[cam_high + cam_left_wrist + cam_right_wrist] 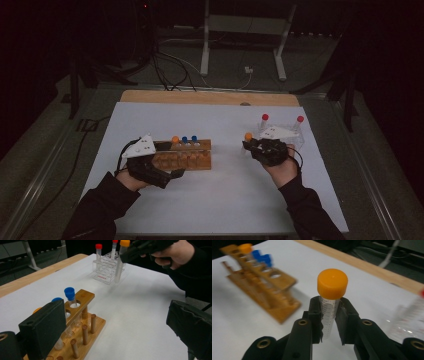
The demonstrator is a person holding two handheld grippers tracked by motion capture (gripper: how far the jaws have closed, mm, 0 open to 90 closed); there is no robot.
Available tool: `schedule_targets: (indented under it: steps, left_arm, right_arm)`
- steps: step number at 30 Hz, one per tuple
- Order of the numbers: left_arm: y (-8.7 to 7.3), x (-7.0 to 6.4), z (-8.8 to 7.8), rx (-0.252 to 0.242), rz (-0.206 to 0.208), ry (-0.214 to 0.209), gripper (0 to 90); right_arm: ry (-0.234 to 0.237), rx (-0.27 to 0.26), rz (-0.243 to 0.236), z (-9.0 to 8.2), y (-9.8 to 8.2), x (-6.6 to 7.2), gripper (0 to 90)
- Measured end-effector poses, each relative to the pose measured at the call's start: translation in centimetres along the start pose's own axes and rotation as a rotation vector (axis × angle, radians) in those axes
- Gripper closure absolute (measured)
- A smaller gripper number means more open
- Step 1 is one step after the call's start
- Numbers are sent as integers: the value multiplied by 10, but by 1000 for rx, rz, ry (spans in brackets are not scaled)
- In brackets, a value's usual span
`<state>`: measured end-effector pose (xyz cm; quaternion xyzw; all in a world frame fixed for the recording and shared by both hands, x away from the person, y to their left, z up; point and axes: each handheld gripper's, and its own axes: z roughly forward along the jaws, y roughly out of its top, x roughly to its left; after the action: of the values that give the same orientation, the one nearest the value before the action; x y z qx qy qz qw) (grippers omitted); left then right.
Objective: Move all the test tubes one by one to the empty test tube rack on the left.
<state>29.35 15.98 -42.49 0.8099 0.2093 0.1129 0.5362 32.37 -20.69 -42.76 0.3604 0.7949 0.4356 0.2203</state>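
My right gripper (330, 322) is shut on a clear tube with an orange cap (332, 283), held upright just left of the clear plastic rack (286, 131). Two red-capped tubes (264, 117) stand in that rack. From the left gripper view the held tube (119, 263) hangs in front of the clear rack (106, 268). My left gripper (117, 335) is open, its jaws spread wide by the left end of the wooden rack (192, 159). That rack holds two blue-capped tubes (189, 140) and an orange-capped one (175, 139).
A white sheet (215, 200) covers the table, with a bare wooden strip (210, 97) along the far edge. Behind the table, cables and a metal stand's legs (205, 55) lie on the floor. Open sheet lies between the two racks.
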Motion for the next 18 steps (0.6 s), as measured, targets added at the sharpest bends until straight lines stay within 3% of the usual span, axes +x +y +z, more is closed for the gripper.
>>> schedule_targets:
  steps: [9, 14, 18]
  left_arm:
    - [6, -9, 14, 14, 32, -27, 56]
    - [10, -16, 25, 15, 34, -68, 77]
    - [14, -22, 34, 7, 49, -85, 145]
  right_arm:
    - [112, 30, -67, 8, -6, 38, 748]
    - [161, 35, -90, 11, -7, 54, 749]
    - [195, 44, -107, 14, -9, 66, 749]
